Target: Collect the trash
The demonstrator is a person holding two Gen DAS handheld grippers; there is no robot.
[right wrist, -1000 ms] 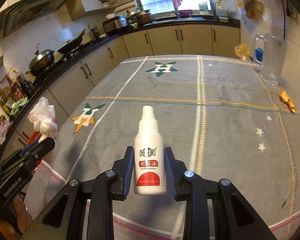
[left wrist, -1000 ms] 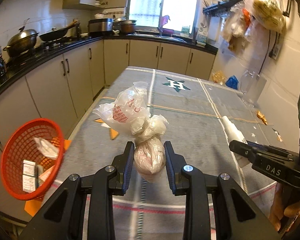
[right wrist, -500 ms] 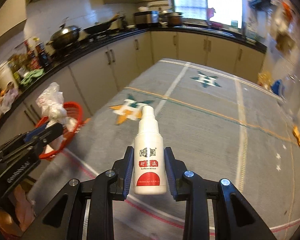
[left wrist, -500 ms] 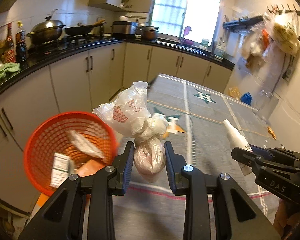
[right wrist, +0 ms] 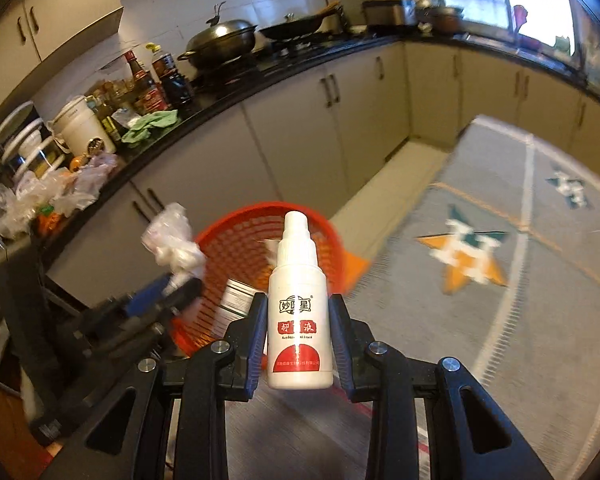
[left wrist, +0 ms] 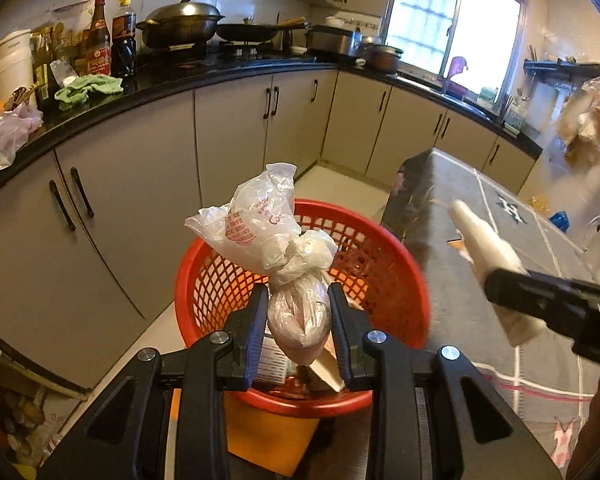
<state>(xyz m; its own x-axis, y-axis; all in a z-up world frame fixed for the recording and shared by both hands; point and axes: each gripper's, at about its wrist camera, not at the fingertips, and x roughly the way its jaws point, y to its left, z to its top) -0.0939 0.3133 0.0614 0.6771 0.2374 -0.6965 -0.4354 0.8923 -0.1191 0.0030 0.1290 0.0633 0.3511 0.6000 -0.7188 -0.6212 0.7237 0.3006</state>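
Note:
My left gripper (left wrist: 299,304) is shut on a knotted plastic bag (left wrist: 298,316) with a white, red-printed top, held right above the red mesh basket (left wrist: 204,280). The basket holds cardboard and paper scraps. My right gripper (right wrist: 299,312) is shut on a white spray bottle (right wrist: 299,320) with a red label, upright between the pads, over the table edge beside the red basket (right wrist: 236,248). In the left wrist view the right gripper (left wrist: 548,304) and its bottle (left wrist: 484,240) show blurred at the right. The left gripper (right wrist: 168,292) and its bag (right wrist: 172,240) show at the left of the right wrist view.
The basket stands on an orange stool (left wrist: 268,436) at the near corner of the grey star-patterned table (right wrist: 480,280). Beige cabinets (left wrist: 140,184) under a black counter with bottles, a wok and bags run close behind. A narrow strip of floor (right wrist: 388,184) lies between table and cabinets.
Both grippers have swung left from over the table toward the basket, each keeping its load. The basket went from far left to directly under the left gripper.

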